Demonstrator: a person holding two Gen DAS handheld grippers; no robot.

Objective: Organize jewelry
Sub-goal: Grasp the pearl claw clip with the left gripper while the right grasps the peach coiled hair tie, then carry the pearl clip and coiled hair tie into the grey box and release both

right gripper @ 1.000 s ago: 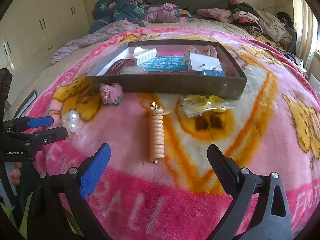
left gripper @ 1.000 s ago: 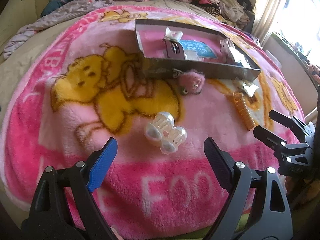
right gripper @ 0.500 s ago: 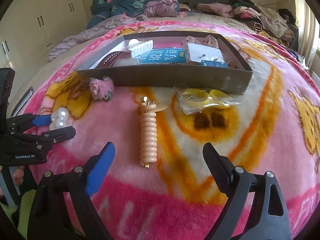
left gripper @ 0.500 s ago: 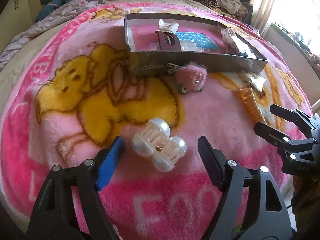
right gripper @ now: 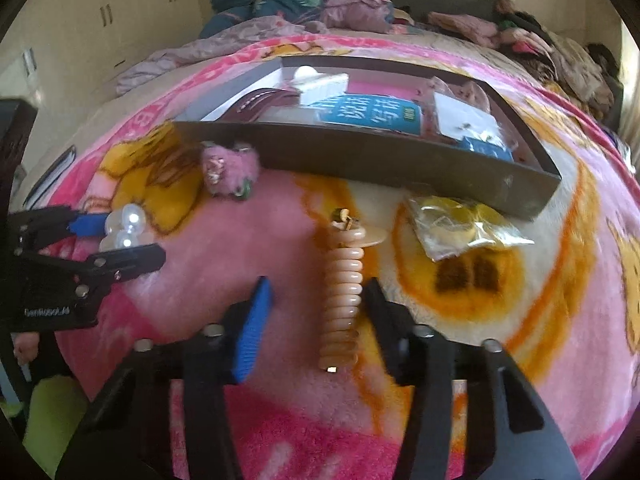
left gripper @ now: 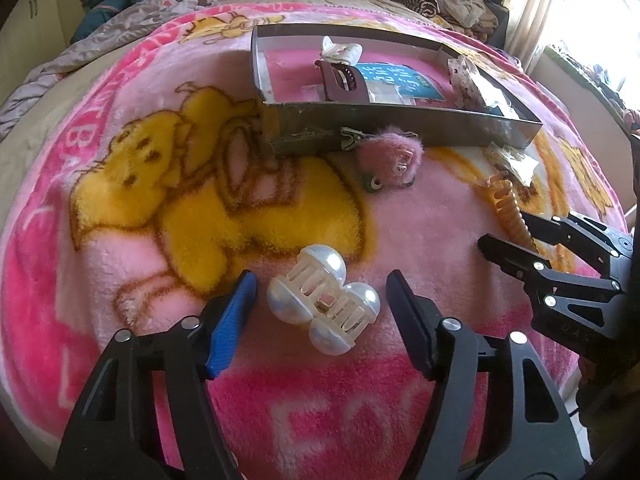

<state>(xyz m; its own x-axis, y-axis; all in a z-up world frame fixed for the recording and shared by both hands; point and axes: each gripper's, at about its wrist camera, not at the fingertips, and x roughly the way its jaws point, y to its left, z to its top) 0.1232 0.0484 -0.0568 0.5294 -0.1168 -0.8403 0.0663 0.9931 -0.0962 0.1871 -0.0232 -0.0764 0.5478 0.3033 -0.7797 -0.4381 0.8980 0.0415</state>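
A white pearl claw clip point(left gripper: 323, 298) lies on the pink blanket between the open jaws of my left gripper point(left gripper: 320, 296); neither pad touches it. It also shows in the right wrist view point(right gripper: 124, 227). A peach spiral hair tie point(right gripper: 342, 292) lies between the open jaws of my right gripper point(right gripper: 316, 300), apart from both pads; it also shows in the left wrist view point(left gripper: 508, 212). A dark open box point(right gripper: 360, 156) holding clips and cards sits behind. A pink fuzzy clip point(left gripper: 390, 156) lies against the box's front wall.
A clear bag with yellow bands point(right gripper: 460, 232) lies right of the hair tie by the box corner. Heaped clothes point(right gripper: 304, 4) cover the far side of the bed. The blanket's near edge drops off just behind both grippers.
Both grippers moved forward and down. The left now brackets the pearl clip and the right brackets the spiral hair tie. Both jaws have narrowed but stay open.
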